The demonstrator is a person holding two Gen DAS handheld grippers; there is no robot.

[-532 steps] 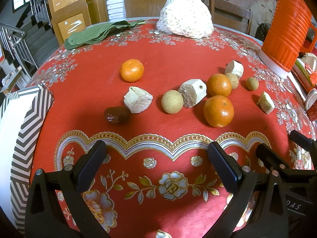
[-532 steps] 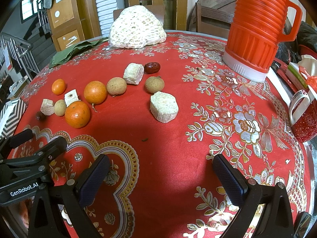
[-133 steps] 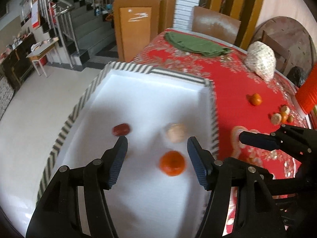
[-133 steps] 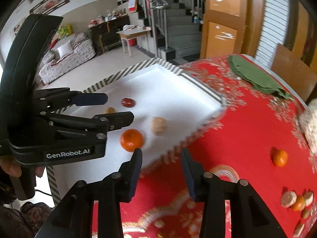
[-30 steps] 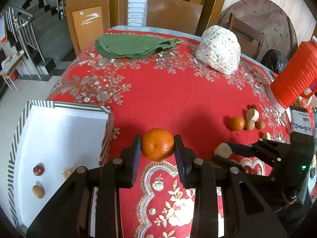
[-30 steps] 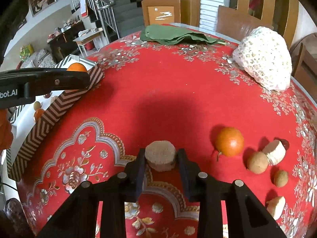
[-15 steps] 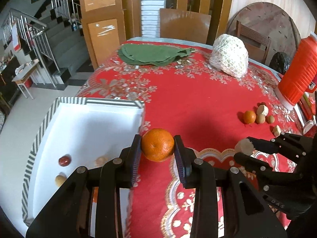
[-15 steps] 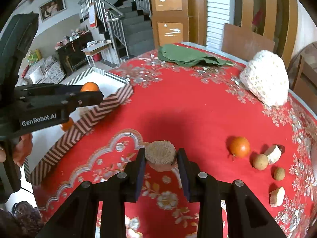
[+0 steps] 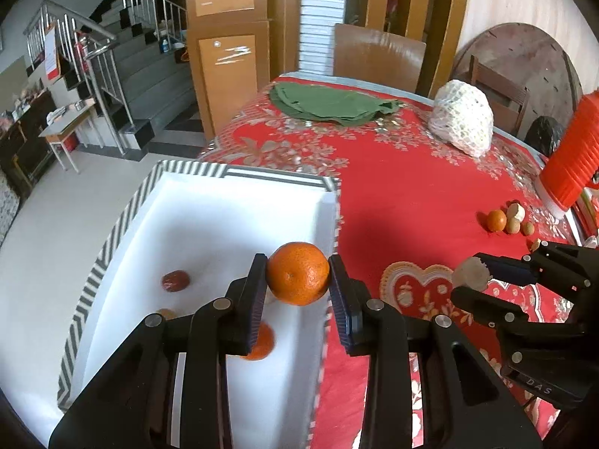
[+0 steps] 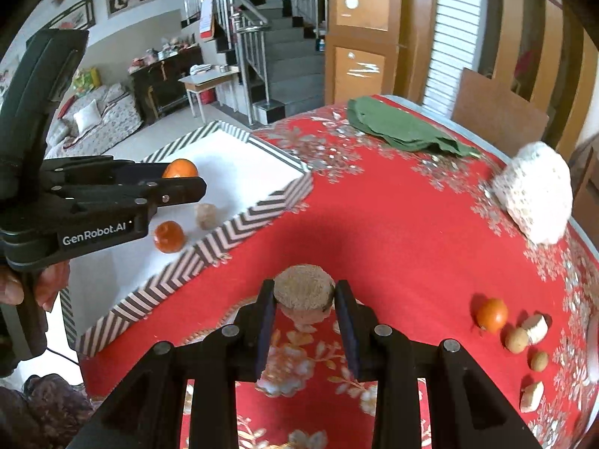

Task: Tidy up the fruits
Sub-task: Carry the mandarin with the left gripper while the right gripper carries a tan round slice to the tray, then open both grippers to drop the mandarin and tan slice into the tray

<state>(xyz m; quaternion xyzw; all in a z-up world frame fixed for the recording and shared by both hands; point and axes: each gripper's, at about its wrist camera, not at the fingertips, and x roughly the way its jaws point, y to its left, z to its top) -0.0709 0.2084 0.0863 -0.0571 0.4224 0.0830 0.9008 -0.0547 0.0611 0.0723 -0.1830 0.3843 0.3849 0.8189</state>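
Both grippers hold food: left gripper point(image 9: 298, 280) squeezes an orange point(image 9: 298, 274) over the tray's right edge point(image 9: 329, 247), right gripper point(image 10: 304, 303) a tan chunk point(image 10: 304, 292); letting go early drops it outside

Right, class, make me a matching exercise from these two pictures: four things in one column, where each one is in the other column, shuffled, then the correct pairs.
Things
1. large orange
2. beige cut chunk
3. dark red fruit
4. green leaves

Places
A. lying on the white floor of the striped box
B. clamped in the left hand-held gripper
C. spread at the far edge of the red tablecloth
D. clamped in the right hand-held gripper

Pairs: 1-B, 2-D, 3-A, 4-C
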